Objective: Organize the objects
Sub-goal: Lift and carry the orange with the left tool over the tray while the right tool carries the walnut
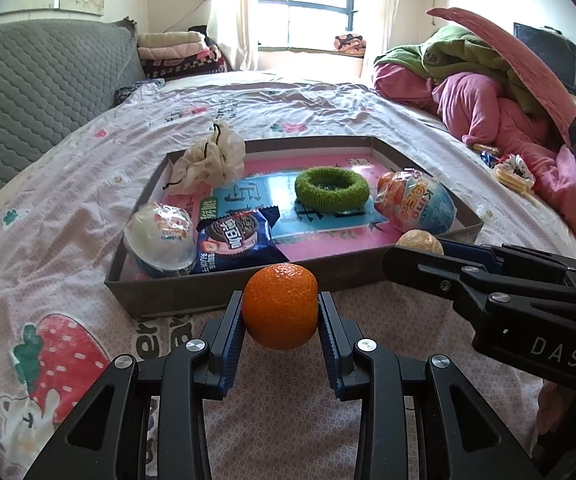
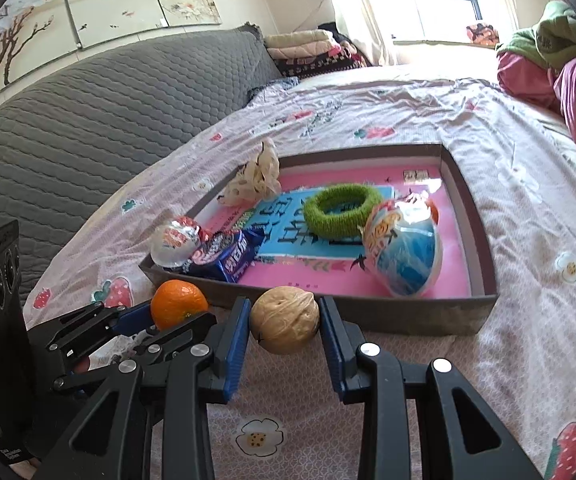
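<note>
Jaws of your left gripper (image 1: 280,312) are clamped on the orange (image 1: 279,305); right gripper (image 2: 285,322) jaws clamped on the walnut (image 2: 285,319). Both held just above the bed sheet (image 1: 68,216), at the near wall of the grey tray (image 1: 192,292). Inside tray: green ring (image 1: 331,189) mid-far, blue cookie pack (image 1: 237,243) near-left, w/ wrapped egg toys L & R.
</note>
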The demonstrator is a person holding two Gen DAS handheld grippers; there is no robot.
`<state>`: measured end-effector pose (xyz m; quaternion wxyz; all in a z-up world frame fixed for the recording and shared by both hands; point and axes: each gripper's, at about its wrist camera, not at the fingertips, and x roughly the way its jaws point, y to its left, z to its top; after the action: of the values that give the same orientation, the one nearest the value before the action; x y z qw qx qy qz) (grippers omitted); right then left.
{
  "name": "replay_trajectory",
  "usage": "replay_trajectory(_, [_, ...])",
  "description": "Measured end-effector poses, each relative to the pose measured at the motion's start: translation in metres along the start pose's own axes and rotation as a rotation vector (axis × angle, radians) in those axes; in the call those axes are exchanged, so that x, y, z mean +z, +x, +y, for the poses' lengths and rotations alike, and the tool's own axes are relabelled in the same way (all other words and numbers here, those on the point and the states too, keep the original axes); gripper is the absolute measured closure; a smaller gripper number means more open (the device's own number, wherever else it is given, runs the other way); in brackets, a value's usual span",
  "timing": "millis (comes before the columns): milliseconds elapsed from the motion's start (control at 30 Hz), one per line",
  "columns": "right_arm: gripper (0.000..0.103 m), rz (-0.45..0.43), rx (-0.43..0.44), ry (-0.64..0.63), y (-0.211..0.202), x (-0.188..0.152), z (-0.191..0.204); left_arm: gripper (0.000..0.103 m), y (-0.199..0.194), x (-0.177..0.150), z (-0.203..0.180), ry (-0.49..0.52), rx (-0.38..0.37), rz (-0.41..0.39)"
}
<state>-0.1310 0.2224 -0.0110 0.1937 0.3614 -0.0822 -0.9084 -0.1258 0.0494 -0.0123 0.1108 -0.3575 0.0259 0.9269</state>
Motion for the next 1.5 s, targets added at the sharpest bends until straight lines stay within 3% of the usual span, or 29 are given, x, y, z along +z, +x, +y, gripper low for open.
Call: replay_trajectory(1500, [0.068, -0.331, -0.116, -0.169, -0.069, 0.033, 0.009, 0.067, -0.039, 0.048, -0.004, 0.002, 0.07, -0.116])
